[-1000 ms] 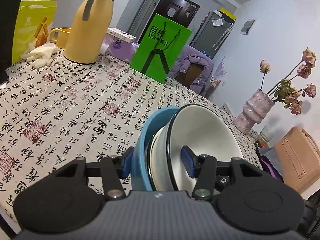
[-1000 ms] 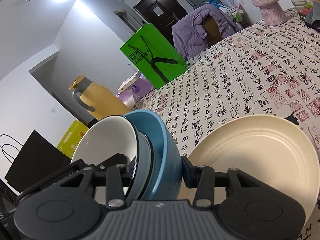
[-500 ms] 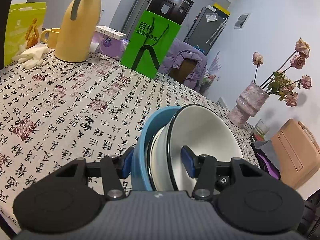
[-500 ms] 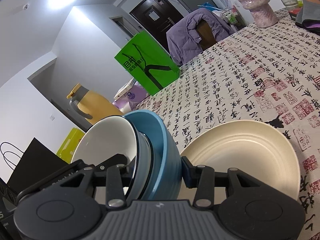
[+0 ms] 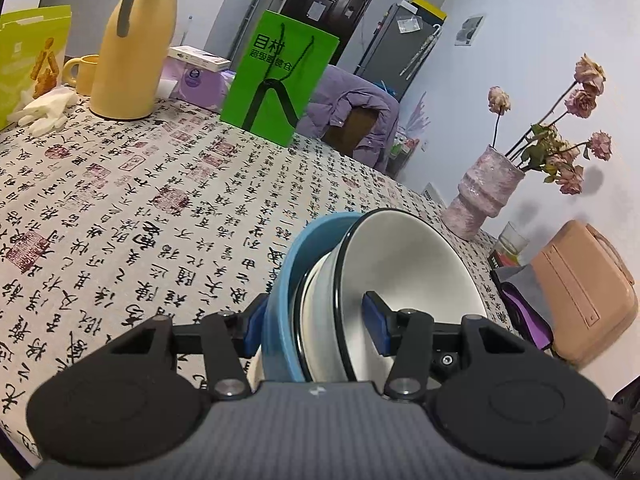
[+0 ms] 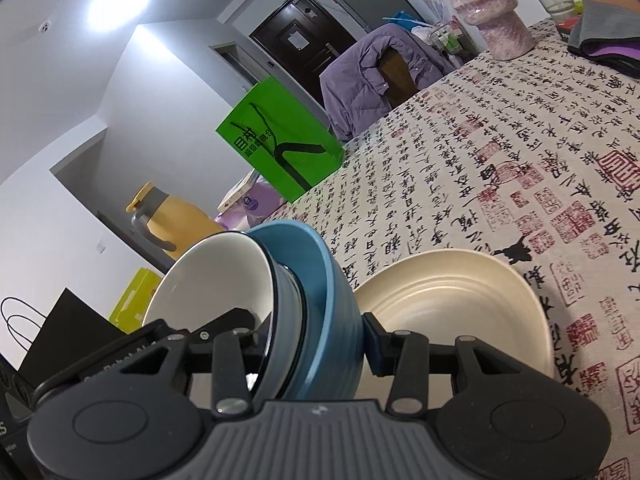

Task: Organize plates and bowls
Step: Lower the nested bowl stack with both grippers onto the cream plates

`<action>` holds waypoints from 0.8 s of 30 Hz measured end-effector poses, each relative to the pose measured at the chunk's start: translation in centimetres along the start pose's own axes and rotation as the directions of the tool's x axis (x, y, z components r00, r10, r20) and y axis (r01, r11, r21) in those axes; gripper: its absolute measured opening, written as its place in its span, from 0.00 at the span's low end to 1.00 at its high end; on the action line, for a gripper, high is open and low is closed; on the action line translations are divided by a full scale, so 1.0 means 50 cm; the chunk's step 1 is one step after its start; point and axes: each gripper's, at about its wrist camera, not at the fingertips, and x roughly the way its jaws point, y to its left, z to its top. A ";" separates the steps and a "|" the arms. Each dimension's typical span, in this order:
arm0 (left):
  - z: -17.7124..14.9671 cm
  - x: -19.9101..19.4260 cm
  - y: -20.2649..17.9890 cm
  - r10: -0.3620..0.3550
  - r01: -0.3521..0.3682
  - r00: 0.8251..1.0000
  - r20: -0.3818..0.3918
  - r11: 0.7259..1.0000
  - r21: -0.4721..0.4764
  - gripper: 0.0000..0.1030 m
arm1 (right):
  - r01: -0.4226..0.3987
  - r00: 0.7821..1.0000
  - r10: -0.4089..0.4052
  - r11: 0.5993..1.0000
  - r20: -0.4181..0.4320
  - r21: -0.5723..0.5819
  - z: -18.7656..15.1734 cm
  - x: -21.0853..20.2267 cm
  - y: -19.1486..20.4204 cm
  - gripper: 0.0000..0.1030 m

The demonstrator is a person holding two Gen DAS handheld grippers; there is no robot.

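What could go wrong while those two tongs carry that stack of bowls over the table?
1. The white bowl sits loosely nested in the blue bowl, both tipped on edge; it might slide out.
2. Each pair of tongs pinches only the rims, so uneven movement could twist the stack free.
3. The cream plate lies right beside the stack and might get knocked.

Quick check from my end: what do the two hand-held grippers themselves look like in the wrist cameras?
Both match: the left hand-held gripper and right hand-held gripper have ribbed grey bodies, black linkage arms with silver screws, round black discs either side, and blue finger pads. No cables or sleeves show.
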 end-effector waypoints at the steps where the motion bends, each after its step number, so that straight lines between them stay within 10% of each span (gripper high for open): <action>1: -0.002 0.001 -0.003 -0.001 0.001 1.000 -0.001 1.000 0.002 0.49 | 0.001 1.000 -0.001 1.000 0.002 0.001 0.000 -0.003 -0.002 0.41; 24: -0.032 0.027 -0.044 -0.015 0.016 0.999 -0.042 0.999 0.033 0.49 | 0.026 1.000 -0.027 0.999 0.013 0.037 0.004 -0.030 -0.058 0.41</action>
